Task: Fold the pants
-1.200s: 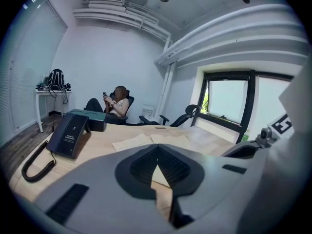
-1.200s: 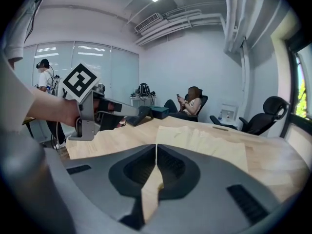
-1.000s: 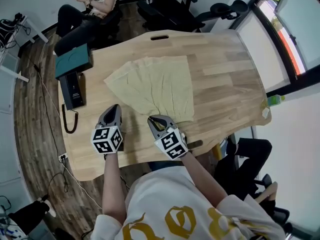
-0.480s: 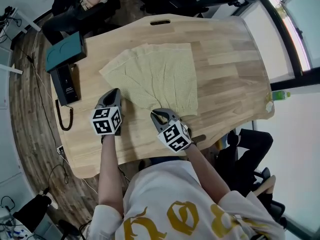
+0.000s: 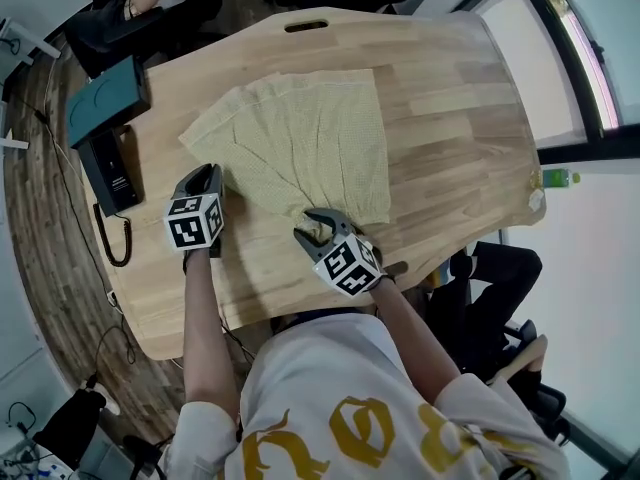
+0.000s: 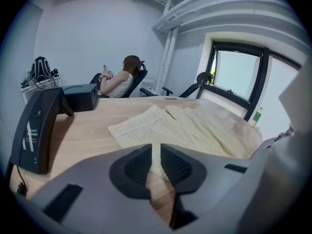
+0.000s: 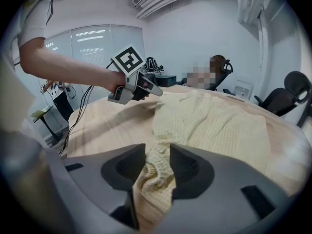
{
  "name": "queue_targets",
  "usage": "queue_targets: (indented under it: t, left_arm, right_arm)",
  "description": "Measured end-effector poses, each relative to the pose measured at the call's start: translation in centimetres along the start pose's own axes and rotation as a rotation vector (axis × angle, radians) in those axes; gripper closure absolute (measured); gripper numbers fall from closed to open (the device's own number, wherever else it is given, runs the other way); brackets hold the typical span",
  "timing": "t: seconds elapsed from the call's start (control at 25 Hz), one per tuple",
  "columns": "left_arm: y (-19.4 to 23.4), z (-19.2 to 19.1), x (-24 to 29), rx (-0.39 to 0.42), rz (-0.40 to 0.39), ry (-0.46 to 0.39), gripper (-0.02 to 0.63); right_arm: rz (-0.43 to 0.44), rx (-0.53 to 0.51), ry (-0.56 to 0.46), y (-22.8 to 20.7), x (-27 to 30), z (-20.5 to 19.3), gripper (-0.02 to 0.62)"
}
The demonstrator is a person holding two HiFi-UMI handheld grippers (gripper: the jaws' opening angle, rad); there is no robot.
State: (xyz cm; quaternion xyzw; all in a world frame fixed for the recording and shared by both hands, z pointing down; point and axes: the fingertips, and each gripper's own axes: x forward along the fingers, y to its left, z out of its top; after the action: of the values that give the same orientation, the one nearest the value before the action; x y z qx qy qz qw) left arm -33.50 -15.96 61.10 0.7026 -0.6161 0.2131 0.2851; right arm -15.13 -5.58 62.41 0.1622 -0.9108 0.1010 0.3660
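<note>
A teal box (image 5: 105,98) and a black desk phone (image 5: 108,168) are sitting at the left end of the wooden worktop (image 5: 450,118). Just right of them, the left gripper (image 5: 206,176) is pointing down at the near-left edge of the pale yellow pants (image 5: 310,138). Its fingers (image 6: 139,165) are parting to a narrow slit, and the cloth's corner is lying just past their tips. The pants are lying spread flat mid-worktop. The right gripper (image 5: 312,220) is opening at their near hem, with a bunched fold sitting loosely between its fingers (image 7: 189,172). A green bottle (image 5: 555,178) is standing beyond the right edge.
</note>
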Motion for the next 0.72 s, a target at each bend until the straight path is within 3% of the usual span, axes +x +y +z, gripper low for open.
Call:
queue_targets:
  t: [0.12, 0.32, 0.44, 0.64, 0.72]
  left_arm:
    - [-0.1, -0.2, 0.7, 0.001, -0.011, 0.028, 0.511]
    - [0.4, 0.0, 1.5, 0.028, 0.017, 0.047, 0.508]
    - [0.8, 0.2, 1.6, 0.048, 0.035, 0.056, 0.506]
    - [1.1, -0.2, 2.2, 0.06, 0.04, 0.105, 0.496]
    - [1.3, -0.5, 2.5, 0.073, 0.048, 0.13, 0.491]
  right_arm:
    - [0.037, -0.01, 0.009, 0.5, 0.3, -0.4, 0.428]
    - [0.048, -0.088, -0.017, 1.0, -0.1, 0.6, 0.374]
    - [0.037, -0.164, -0.045, 1.7, -0.8, 1.4, 0.377]
    - [-0.005, -0.255, 0.06, 1.8, 0.5, -1.5, 0.38]
    - [-0.041, -0.275, 0.088, 1.2, 0.7, -2.3, 0.417]
